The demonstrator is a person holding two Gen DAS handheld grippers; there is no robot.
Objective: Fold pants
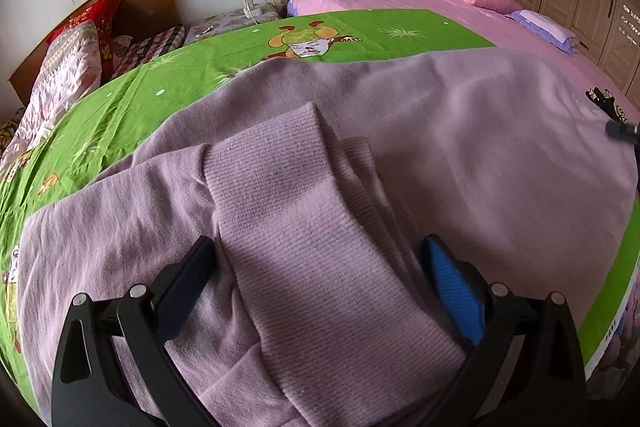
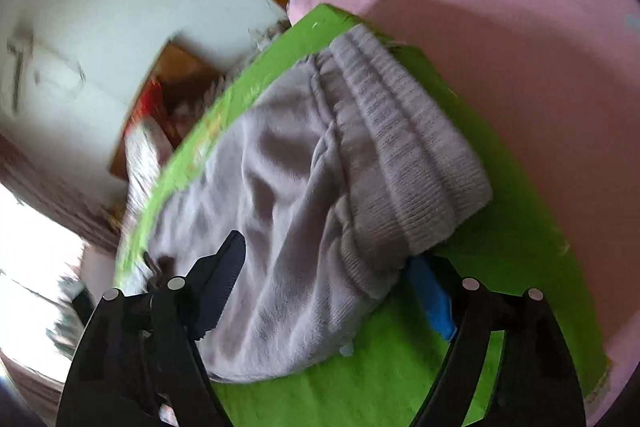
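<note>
pants (image 1: pixel 400 131): pale lilac knit, spread flat on the green sheet (image 1: pixel 360 31) that lies on the bed (image 1: pixel 460 3); one ribbed cuff (image 1: pixel 304 227) is doubled back onto the body of the cloth.
left tongs (image 1: pixel 316 279): fingers apart, one on each side of the cuff, which runs up between them and hides the inner faces; I cannot tell whether they pinch it or only straddle it.
right tongs (image 2: pixel 324 287): fingers apart at the near edge of the pants (image 2: pixel 280 227); the blue pad (image 2: pixel 432 299) sits just under the ribbed band (image 2: pixel 404 155), the dark finger (image 2: pixel 220 287) lies against the plain cloth. The view is blurred, so contact is uncertain.
long axis: in the left view the cuff runs straight away from the tongs, in line with the fingers; the wide body of the pants lies ahead and to the right.
band axis: in the right view the ribbed band runs on a slant, from far-left down to near-right, ending just above the blue pad.
nearer hand: each is at its own end; the left has the cuff already between its fingers, the right is at the band's corner.
next move, my guess: carry the cuff end toward the band end, so the fold runs across the long axis.
risk: the doubled layers may slip apart if only the top one is caught.
</note>
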